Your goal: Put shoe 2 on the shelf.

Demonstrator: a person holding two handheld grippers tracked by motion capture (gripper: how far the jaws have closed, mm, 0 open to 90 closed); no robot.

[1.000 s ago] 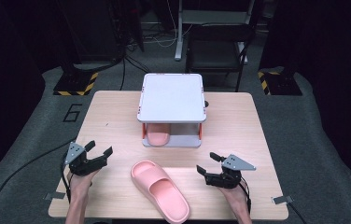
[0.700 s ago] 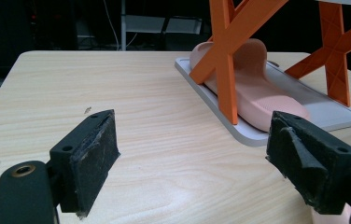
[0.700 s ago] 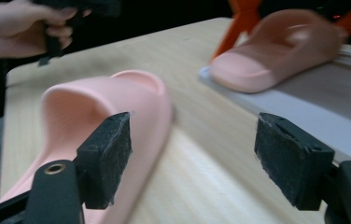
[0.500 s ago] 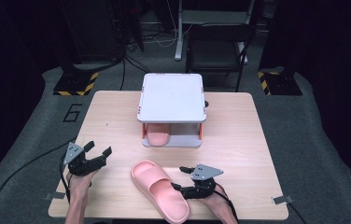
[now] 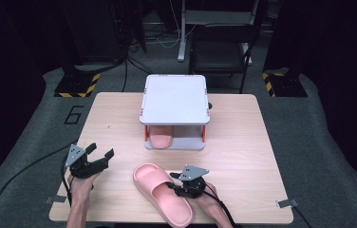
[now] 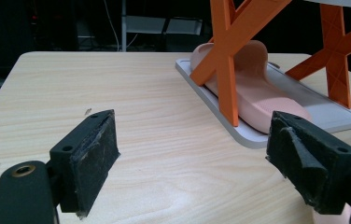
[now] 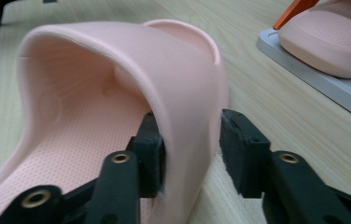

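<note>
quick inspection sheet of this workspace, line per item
surface: wooden table, bare wood, tape tabs at the near corners
job's things: loose pink slipper on the near edge; second slipper on the lower tray of the white rack
clutter: nothing seen
grippers: left gripper open, apart from everything; right gripper straddles the loose slipper's strap wall, jaws just closing, inner pad touching, outer one not yet
cables: black cable trails off left onto the floor
surroundings: dark room, grey floor, hazard-striped bases

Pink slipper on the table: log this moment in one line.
right gripper: jaws just closing around pink slipper side wall | left gripper: open, empty | second slipper: on rack
</note>
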